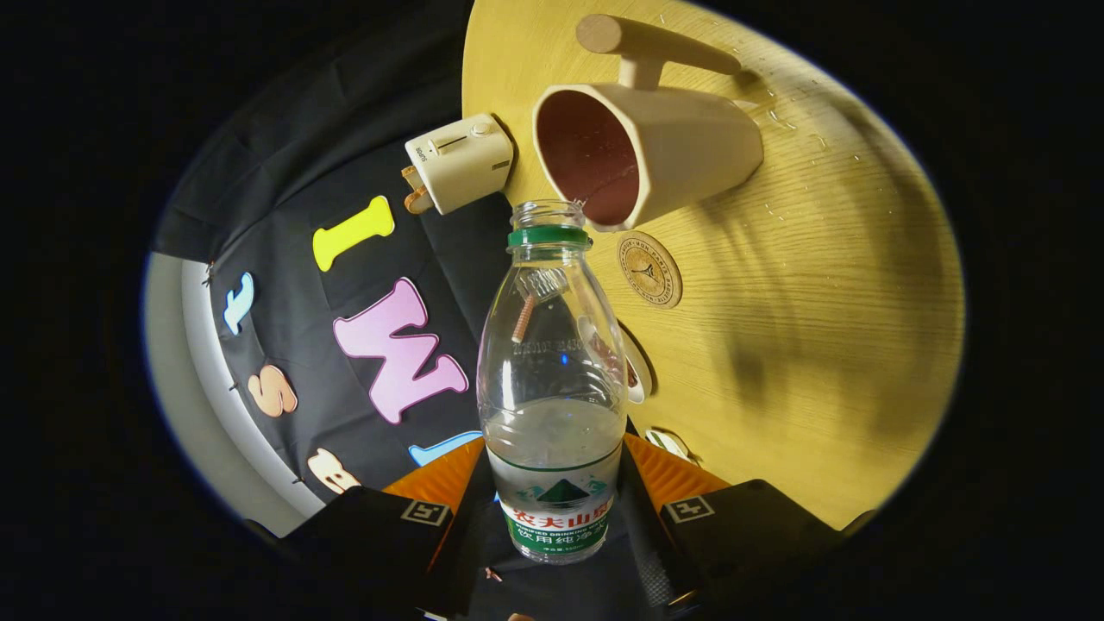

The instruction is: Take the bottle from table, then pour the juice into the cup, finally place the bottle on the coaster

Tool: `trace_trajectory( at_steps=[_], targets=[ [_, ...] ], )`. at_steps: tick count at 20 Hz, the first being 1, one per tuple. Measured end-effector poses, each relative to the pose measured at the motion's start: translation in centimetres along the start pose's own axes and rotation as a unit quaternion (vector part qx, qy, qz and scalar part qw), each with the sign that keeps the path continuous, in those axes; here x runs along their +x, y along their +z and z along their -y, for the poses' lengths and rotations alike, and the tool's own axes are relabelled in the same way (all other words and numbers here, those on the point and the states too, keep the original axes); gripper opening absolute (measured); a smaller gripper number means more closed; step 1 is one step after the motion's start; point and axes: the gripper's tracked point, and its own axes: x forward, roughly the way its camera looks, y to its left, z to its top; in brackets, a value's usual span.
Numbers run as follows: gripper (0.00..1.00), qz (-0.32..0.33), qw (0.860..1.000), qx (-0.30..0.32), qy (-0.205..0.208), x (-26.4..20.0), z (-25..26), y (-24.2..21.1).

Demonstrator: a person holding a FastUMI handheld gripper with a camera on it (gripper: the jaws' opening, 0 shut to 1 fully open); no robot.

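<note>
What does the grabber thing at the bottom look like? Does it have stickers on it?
The gripper has two chunky fingers with ridged inner faces. Each finger carries a small square black-and-white marker on top, like a sticker. Both fingers press on the clear bottle.

We are looking at a round wooden counter (819, 345) with a pale yellow grain, and shadows are falling across its bare part. A cream cup (664, 151) with a long wooden handle is standing on it, its dark red inside facing us. Just beside the cup's rim a small round coaster (649, 269) is lying flat on the wood. A cream toaster (460, 162) is sitting at the counter's edge, near the cup. A few water drops (780, 116) are glinting on the counter beyond the cup.
</note>
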Motion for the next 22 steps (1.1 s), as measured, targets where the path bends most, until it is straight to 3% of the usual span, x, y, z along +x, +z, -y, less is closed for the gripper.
trace_trajectory(
  at_steps=[22],
  targets=[
    [0.75,-0.003,0.995,0.103,0.015,0.3,-4.3,0.3]
  ],
)
